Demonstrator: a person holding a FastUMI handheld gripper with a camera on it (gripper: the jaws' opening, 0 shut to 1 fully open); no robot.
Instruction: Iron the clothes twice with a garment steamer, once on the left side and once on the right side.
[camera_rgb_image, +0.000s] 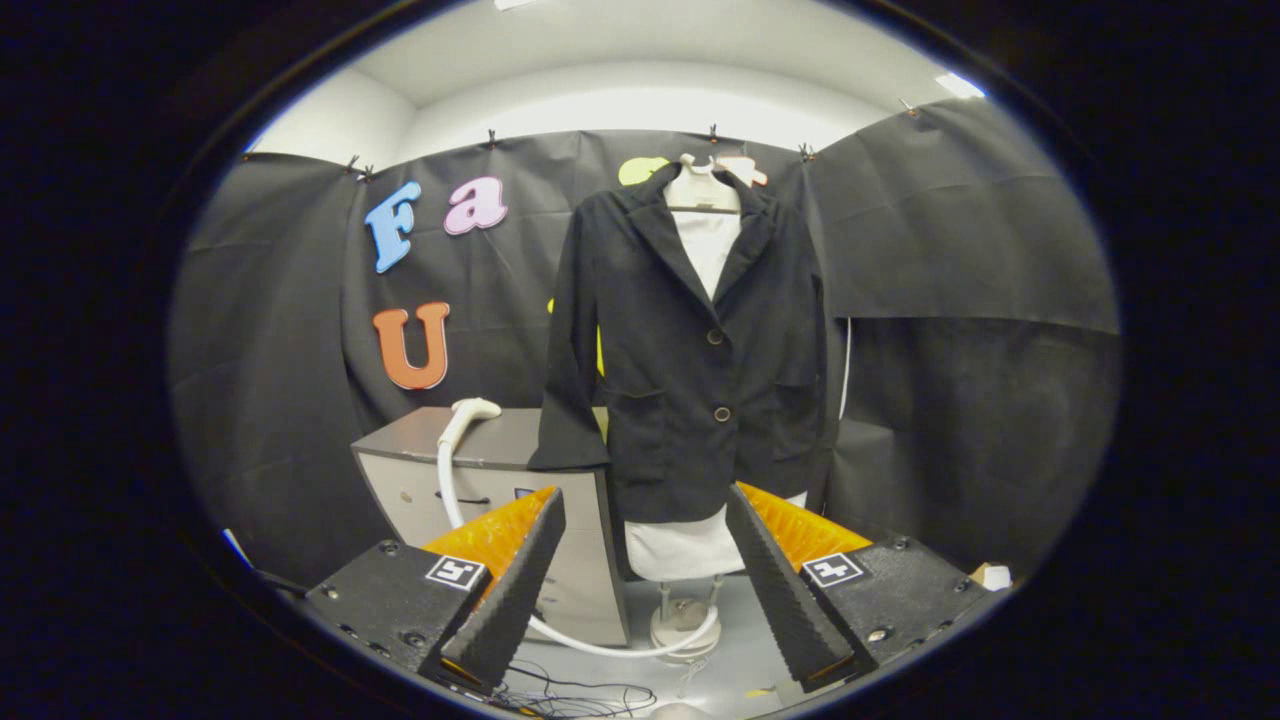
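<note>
Steamer head (473, 409) is lying on the cabinet (520, 445), probably light and rigid, trailing a springy hose (447, 480); you're holding the gripper (640, 530) wide, empty. Grasp its neck.

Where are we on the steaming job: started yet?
Nothing looks done. The white steamer head with its hose lies on the grey cabinet, untouched. The gripper has its fingers open and empty, pointed at the black buttoned jacket on the white mannequin. Left: pick up the steamer, then pass the left and right sides.
</note>
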